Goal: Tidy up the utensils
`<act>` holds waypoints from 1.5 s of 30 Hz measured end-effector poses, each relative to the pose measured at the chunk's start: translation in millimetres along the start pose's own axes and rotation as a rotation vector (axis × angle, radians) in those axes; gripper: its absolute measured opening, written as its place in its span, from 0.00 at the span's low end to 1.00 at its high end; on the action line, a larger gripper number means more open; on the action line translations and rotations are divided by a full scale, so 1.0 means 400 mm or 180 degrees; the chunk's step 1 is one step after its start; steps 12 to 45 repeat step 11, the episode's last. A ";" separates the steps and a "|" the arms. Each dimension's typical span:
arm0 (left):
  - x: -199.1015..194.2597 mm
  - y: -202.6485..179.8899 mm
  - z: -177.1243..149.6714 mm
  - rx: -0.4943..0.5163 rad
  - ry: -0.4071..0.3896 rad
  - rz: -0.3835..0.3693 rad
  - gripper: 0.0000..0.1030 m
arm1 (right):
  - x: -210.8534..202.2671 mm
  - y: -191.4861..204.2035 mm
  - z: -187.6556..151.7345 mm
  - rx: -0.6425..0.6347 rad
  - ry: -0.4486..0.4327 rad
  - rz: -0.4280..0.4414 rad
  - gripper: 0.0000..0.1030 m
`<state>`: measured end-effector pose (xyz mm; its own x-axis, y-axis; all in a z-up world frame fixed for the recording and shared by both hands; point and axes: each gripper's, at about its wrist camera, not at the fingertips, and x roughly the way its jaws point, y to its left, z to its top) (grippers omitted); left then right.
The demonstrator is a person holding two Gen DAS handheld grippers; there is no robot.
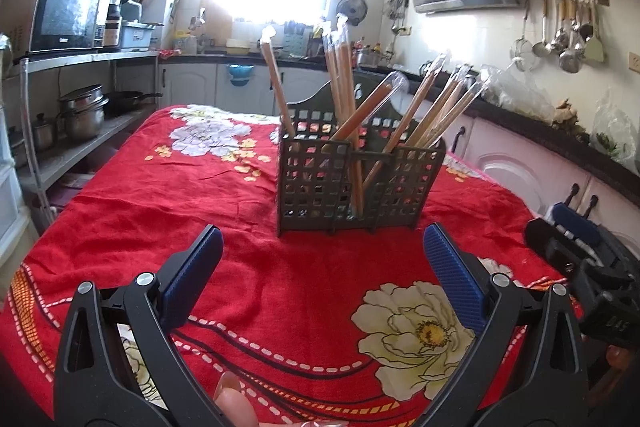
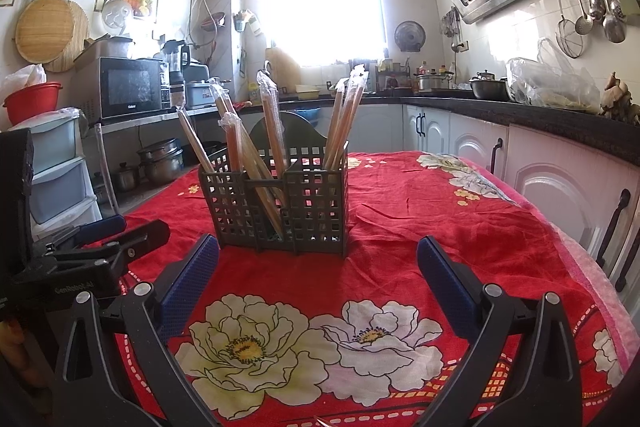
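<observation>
The left hand-held gripper (image 1: pixel 322 269) hangs over the near edge of the worktop (image 1: pixel 248 267) with its blue pads (image 1: pixel 454 279) spread wide and nothing between them. The right hand-held gripper (image 2: pixel 318 273) sits beside it, jaws likewise wide apart and empty. Each shows at the edge of the other's view, so the two are side by side and level with one another.

Straight ahead of both, a little way across the red flowered cloth (image 2: pixel 420 211), stands the dark lattice holder (image 1: pixel 352 179). It is upright on the cloth and split into compartments. From the left view it lies slightly right of centre; from the right view it lies slightly left of centre (image 2: pixel 280 203). So it stands between the two lines of sight, about equally near to each hand.

The wrapped chopsticks (image 1: pixel 432 107) stand in the holder with their long axes rising steeply, fanned out and leaning different ways; one bundle (image 1: pixel 340 67) is close to vertical. No loose utensils show on the cloth. I judge any next pick would need a reach forward and a grasp across a stick's upper shaft, above the holder's rim.
</observation>
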<state>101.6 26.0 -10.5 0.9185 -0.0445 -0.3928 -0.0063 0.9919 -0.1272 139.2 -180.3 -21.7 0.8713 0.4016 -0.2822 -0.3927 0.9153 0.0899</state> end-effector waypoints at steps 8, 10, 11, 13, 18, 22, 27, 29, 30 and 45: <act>0.046 0.124 0.028 -0.0424 0.0709 0.0100 0.90 | 0.027 -0.095 0.029 0.0108 0.0335 -0.0365 0.94; 0.060 0.213 0.048 -0.0505 0.0904 0.0353 0.90 | 0.070 -0.177 0.046 0.0075 0.0663 -0.0752 0.94; 0.065 0.245 0.054 -0.0505 0.0926 0.0458 0.90 | 0.091 -0.219 0.048 0.0094 0.0802 -0.0923 0.94; 0.065 0.245 0.054 -0.0505 0.0926 0.0458 0.90 | 0.091 -0.219 0.048 0.0094 0.0802 -0.0923 0.94; 0.065 0.245 0.054 -0.0505 0.0926 0.0458 0.90 | 0.091 -0.219 0.048 0.0094 0.0802 -0.0923 0.94; 0.065 0.245 0.054 -0.0505 0.0926 0.0458 0.90 | 0.091 -0.219 0.048 0.0094 0.0802 -0.0923 0.94; 0.065 0.245 0.054 -0.0505 0.0926 0.0458 0.90 | 0.091 -0.219 0.048 0.0094 0.0802 -0.0923 0.94; 0.065 0.245 0.054 -0.0505 0.0926 0.0458 0.90 | 0.091 -0.219 0.048 0.0094 0.0802 -0.0923 0.94; 0.065 0.245 0.054 -0.0505 0.0926 0.0458 0.90 | 0.091 -0.219 0.048 0.0094 0.0802 -0.0923 0.94; 0.065 0.245 0.054 -0.0505 0.0926 0.0458 0.90 | 0.091 -0.219 0.048 0.0094 0.0802 -0.0923 0.94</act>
